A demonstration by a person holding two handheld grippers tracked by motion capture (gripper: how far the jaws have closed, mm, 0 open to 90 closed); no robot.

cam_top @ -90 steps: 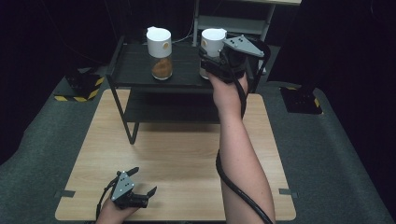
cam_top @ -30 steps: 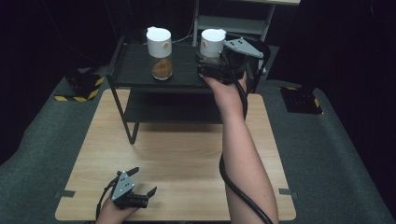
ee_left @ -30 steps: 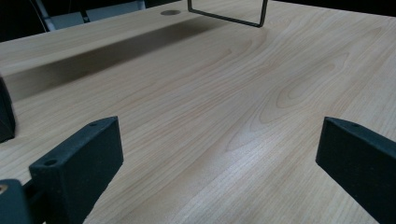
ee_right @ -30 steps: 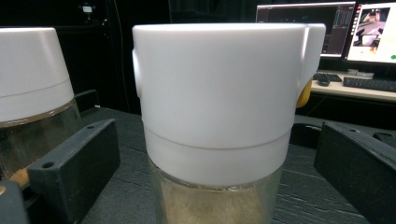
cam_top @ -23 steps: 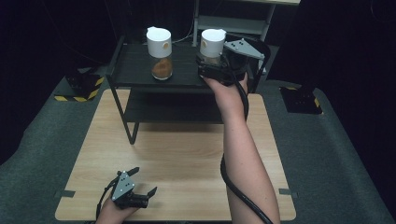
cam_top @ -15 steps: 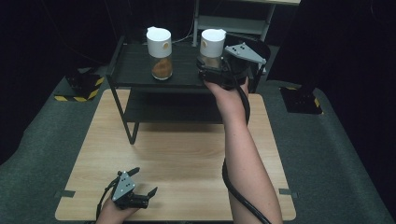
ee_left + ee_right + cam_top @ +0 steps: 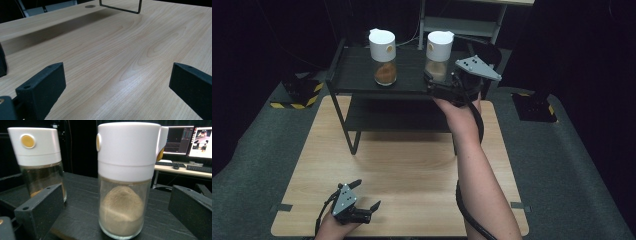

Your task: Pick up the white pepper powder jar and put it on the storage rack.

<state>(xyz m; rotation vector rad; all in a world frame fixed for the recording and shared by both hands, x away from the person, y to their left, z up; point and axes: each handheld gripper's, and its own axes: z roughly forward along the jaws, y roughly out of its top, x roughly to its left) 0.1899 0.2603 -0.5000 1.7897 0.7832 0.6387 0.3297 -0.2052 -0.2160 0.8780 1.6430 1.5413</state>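
My right tool (image 7: 437, 84) is up at the front edge of the black shelf (image 7: 357, 70) that stands on the table (image 7: 412, 170), and its jaws are spread wide with nothing between them touching either one. Straight ahead of it, along the line of the jaws, stands the jar of pale powder (image 7: 125, 185), upright under its white cap, its long axis vertical. In the right gripper view the jar sits in the gap between the two jaws but farther along, so as I read it the coming move is a short push forward until the glass is flanked on both sides, then a squeeze across its width.

The jar of brown powder (image 7: 383, 57) stands well to the left on the same shelf, apart from the first, and outside my jaws' line.

My left tool (image 7: 364, 195) rests low near the table's front edge, jaws apart over bare wood, far from both jars. The right hand is plainly the nearer one.
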